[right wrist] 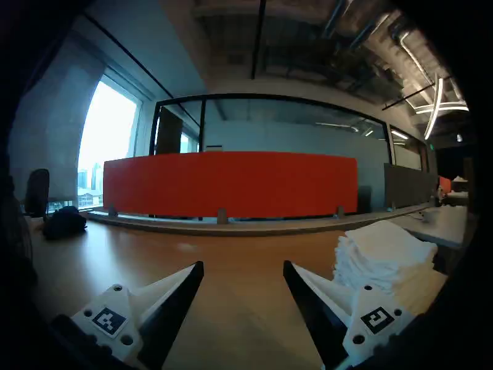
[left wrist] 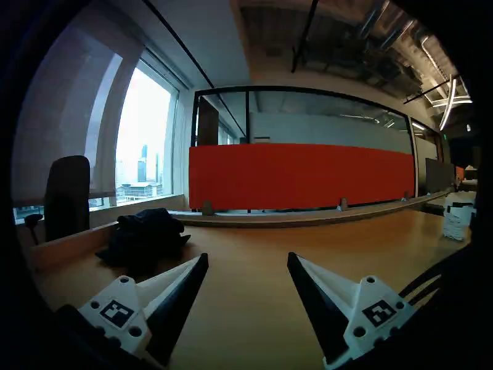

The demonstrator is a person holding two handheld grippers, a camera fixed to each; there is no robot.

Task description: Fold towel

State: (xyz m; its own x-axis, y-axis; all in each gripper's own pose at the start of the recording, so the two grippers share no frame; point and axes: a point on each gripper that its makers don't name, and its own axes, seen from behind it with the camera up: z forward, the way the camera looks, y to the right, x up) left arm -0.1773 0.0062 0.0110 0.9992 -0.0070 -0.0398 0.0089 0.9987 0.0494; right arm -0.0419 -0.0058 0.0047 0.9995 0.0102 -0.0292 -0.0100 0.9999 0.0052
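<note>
A: We start with the bench [left wrist: 345, 237], a long wooden top that runs out to the red screen [left wrist: 302, 176] along its far edge.

B: And where is the towel?

A: In the right gripper view we see a stack of white towels [right wrist: 383, 256] lying folded on the bench. It sits just to the right of the right tool [right wrist: 242, 264], close beside that tool's right finger.

B: Next down in size we have the dark bundle [left wrist: 145, 237] of cloth. It lies toward the window side, ahead and to the left of the left tool [left wrist: 246, 256], well apart from the stack.

A: Both tools hover above the wood with their fingers spread wide and nothing between them.

B: So what could go wrong?

A: We judge the stack to be the main risk. The layers lie tight together, so a deep bite could pinch two or three towels instead of the top one.

B: A sideways pull could also drag the whole pile over. We cannot tell how near the bench edge it stands.

A: If the left tool swings wide, it may snag the dark bundle.
</note>
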